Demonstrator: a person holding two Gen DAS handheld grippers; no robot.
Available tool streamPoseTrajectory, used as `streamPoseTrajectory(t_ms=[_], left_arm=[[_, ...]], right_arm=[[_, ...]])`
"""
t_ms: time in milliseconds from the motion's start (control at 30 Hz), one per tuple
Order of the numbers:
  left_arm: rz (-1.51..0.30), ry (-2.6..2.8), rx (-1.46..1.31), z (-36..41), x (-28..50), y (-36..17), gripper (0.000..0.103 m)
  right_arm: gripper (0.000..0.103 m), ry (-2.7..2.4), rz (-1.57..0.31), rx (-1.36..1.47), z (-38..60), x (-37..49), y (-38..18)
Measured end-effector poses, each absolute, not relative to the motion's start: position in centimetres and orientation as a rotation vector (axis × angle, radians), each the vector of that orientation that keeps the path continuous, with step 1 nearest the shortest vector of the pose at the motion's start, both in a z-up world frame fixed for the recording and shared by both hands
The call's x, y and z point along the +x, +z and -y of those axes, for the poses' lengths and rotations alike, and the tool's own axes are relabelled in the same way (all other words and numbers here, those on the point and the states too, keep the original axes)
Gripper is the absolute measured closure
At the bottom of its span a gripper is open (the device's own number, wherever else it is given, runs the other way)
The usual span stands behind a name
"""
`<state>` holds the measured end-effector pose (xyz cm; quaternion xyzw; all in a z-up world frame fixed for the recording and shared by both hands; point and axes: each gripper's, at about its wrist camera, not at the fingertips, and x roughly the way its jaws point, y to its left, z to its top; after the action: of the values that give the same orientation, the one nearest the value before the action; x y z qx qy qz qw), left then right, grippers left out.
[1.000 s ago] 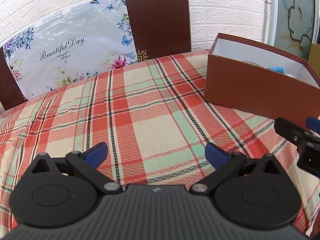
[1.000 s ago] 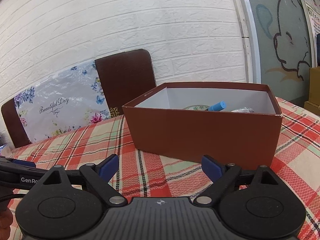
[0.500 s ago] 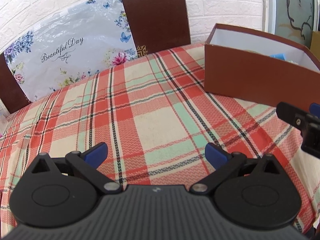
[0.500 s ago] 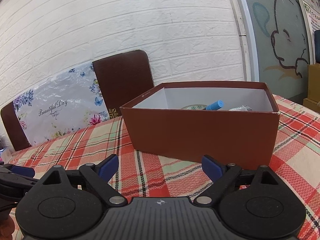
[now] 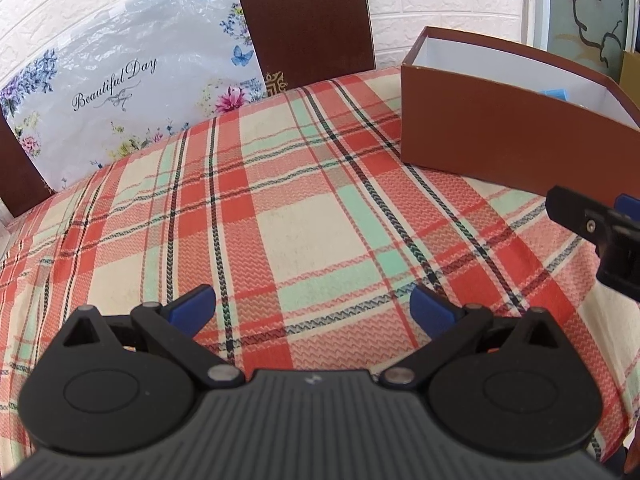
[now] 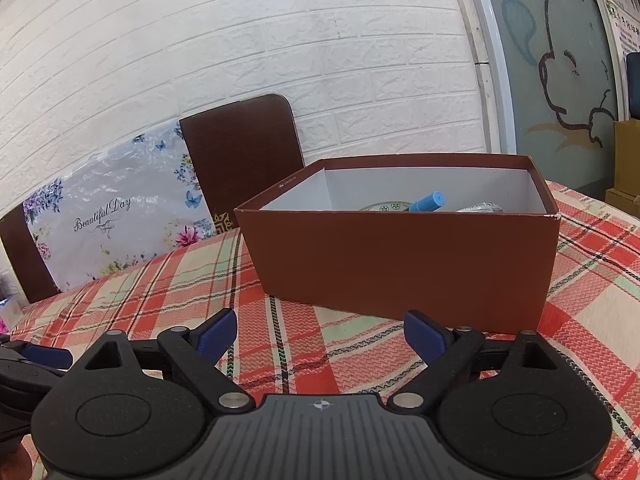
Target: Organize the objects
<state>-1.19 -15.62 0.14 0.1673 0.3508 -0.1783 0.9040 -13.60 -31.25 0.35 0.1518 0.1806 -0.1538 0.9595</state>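
Note:
A brown cardboard box [image 6: 404,264] with a white inside stands on the plaid tablecloth [image 6: 280,340]. In it I see a blue marker [image 6: 428,201], the rim of a patterned plate [image 6: 384,207] and something silver [image 6: 480,209]. The box also shows in the left wrist view [image 5: 508,136] at the far right. My right gripper [image 6: 320,336] is open and empty, just short of the box's near wall. My left gripper [image 5: 312,308] is open and empty above bare cloth [image 5: 280,216]. The right gripper's tip [image 5: 592,224] shows at the right edge of the left wrist view.
Brown chairs [image 5: 304,16] stand behind the table against a white brick wall. A floral plastic bag [image 5: 120,84] reading "Beautiful Day" leans over one chair. A cartoon wall panel [image 6: 560,60] and cardboard cartons [image 6: 626,168] are at the far right.
Both grippers have drawn back slightly from the box and stay open. The box sits a little farther off in the left wrist view.

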Motion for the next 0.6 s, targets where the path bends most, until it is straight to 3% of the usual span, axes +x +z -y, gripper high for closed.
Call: streamPoseTrajectory(t_ms=[600], left_arm=[[-0.736,-0.397,0.328,15.73,-1.36,-0.09,0.0]], right_arm=[[0.013,-0.313,-0.373,0.311,31.48,-13.54,0.21]])
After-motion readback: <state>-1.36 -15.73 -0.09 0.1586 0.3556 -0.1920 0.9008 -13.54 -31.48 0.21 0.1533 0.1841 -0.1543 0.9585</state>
